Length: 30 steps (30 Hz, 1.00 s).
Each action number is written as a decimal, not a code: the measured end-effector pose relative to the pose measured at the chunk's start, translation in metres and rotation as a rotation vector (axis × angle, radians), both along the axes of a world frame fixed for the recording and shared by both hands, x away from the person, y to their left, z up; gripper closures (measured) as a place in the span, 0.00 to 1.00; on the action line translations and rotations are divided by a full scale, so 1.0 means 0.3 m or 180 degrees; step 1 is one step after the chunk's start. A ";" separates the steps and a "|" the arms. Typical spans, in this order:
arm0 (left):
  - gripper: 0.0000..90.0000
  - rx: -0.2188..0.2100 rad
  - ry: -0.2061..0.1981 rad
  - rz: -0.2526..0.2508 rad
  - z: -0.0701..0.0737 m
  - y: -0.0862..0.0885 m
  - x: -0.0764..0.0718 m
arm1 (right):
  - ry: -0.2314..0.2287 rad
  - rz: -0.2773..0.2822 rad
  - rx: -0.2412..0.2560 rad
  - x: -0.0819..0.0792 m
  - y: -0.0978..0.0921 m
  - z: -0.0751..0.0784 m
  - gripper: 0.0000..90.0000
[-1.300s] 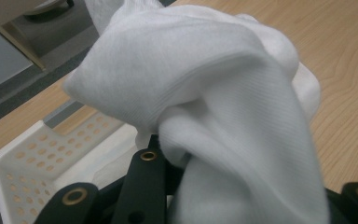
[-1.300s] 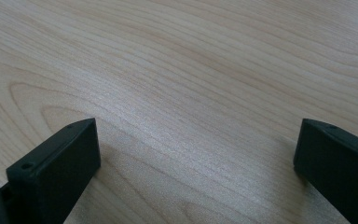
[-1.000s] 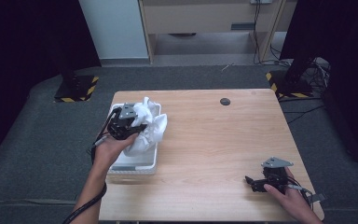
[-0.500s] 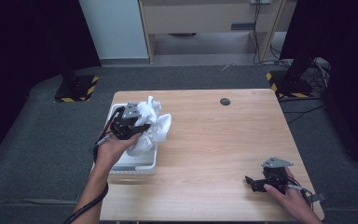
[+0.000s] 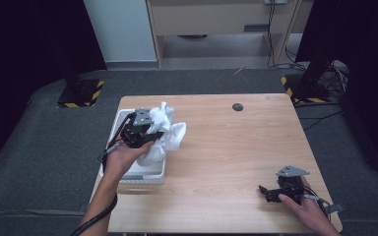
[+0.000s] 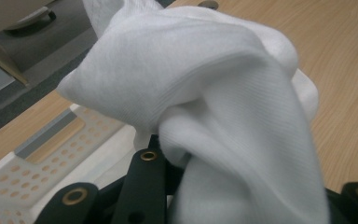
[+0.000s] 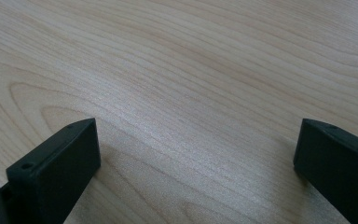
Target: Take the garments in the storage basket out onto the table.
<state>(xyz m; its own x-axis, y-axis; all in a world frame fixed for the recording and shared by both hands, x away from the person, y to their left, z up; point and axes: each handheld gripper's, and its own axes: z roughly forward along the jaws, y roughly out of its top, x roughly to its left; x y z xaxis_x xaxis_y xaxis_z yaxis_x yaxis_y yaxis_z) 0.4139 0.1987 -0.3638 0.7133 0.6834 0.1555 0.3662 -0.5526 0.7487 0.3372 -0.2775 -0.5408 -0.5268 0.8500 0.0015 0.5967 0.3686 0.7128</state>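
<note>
Above the white basket [image 5: 128, 173], left gripper [image 5: 150, 135] clamping white cloth [image 5: 165, 132] (right gripper [image 5: 268, 192] agape).

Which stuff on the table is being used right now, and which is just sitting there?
Being used:
- white cloth, bunched up and gripped by the left gripper
- white basket under it

Just sitting there:
- small dark round thing near the table's far edge
- right gripper, open, resting on bare wood

wooden table [image 5: 236, 147], grey carpet [image 5: 44, 162], dark curtains [image 5: 24, 44]
</note>
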 end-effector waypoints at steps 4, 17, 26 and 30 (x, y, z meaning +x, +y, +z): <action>0.81 0.0006 -0.0008 -0.0036 0.008 -0.017 -0.003 | 0.0000 0.0000 0.0000 0.000 0.000 0.000 0.01; 0.81 -0.0026 -0.0007 -0.0122 0.021 -0.072 -0.015 | -0.0002 0.0004 -0.0002 0.000 0.000 0.000 0.01; 0.81 -0.0065 -0.0011 -0.0175 0.030 -0.118 -0.027 | -0.0001 0.0007 -0.0001 0.000 0.000 0.000 0.01; 0.81 -0.0070 -0.0010 -0.0209 0.028 -0.134 -0.033 | 0.0000 0.0007 0.0000 0.000 0.001 0.000 0.01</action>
<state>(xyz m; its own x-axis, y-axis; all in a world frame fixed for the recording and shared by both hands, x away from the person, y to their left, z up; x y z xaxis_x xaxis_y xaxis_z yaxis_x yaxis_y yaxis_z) 0.4041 0.1586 -0.3553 0.7562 0.6385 0.1434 0.3273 -0.5588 0.7620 0.3372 -0.2773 -0.5409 -0.5286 0.8488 0.0016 0.5959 0.3698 0.7128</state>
